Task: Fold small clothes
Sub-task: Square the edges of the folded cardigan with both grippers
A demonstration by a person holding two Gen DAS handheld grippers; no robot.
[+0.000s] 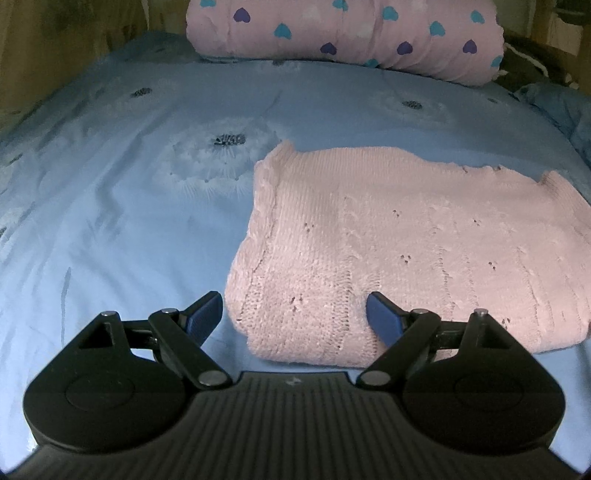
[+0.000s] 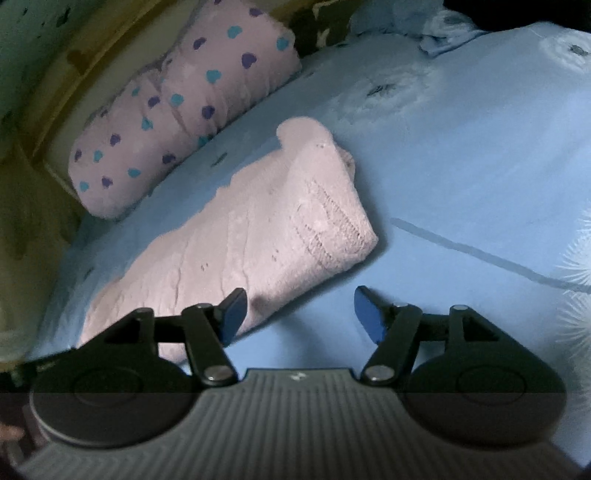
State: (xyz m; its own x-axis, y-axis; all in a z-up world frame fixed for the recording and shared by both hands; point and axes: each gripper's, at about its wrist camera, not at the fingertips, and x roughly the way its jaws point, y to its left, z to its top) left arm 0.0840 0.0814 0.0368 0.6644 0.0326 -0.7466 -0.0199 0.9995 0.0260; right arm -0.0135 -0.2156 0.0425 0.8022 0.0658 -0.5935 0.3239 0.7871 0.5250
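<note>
A pink knitted sweater [image 1: 388,251] lies folded flat on the light blue bedspread [image 1: 110,229]. In the left wrist view my left gripper [image 1: 293,315] stands open over the sweater's near left corner, its blue pads apart and pressing on nothing. In the right wrist view the same sweater [image 2: 258,236] runs from lower left to the middle. My right gripper [image 2: 299,314] is open at the sweater's near edge; its left pad overlaps the knit and its right pad is over bare sheet. Nothing is gripped.
A pink bolster pillow [image 1: 343,33] with blue and purple hearts lies at the far end of the bed, also in the right wrist view [image 2: 184,110]. A wooden bed frame [image 2: 44,110] borders the left. Crumpled blue bedding [image 2: 439,29] lies beyond.
</note>
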